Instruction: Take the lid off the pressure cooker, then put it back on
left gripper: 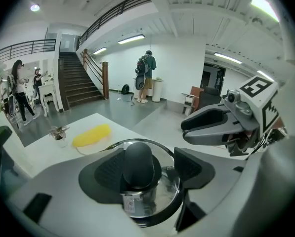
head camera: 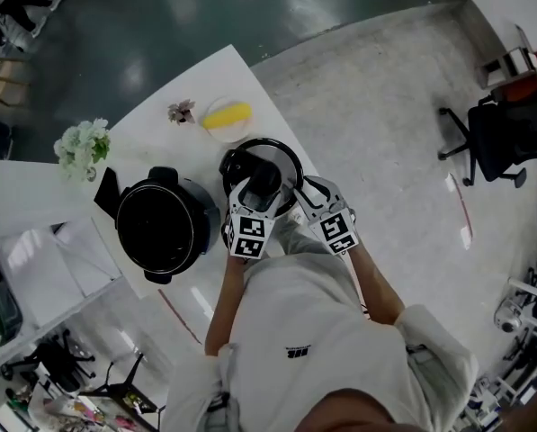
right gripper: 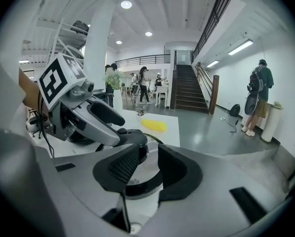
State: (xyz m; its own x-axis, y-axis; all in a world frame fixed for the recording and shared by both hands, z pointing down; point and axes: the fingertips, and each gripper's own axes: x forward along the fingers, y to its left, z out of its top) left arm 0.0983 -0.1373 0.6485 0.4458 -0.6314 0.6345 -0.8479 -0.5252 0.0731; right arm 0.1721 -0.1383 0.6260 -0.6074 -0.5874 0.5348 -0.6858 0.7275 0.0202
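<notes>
Pot: the black round pressure cooker pot [head camera: 160, 230] stands open-topped on the white bench [head camera: 147, 133].
Lid: the round glass lid with a dark rim [head camera: 253, 158] lies flat on the bench, just beside the pot at its 2 o'clock, with its black knob [left gripper: 139, 163] pointing up.
Left gripper: the left gripper [left gripper: 148, 168] hangs over the middle of the lid and points downward at it.
Left fingers: the left fingers [left gripper: 104, 171] stand wide apart. The knob shows between them, but neither pad presses on it.
Right gripper: the right gripper [right gripper: 149, 165] is at 3 o'clock of the left one, over the lid's edge on the person's side.
Right fingers: the right fingers [right gripper: 120, 168] are apart with a narrower gap and hold nothing. Only the lid's rim shows beyond the gap.
Yellow thing: a yellow oblong thing [head camera: 227, 115] lies on the bench at 11 o'clock of the lid, apart from it.
Plants: a small potted sprig [head camera: 181, 111] stands at 9 o'clock of the yellow thing, and a bunch of white flowers [head camera: 82, 145] at 11 o'clock of the pot.
</notes>
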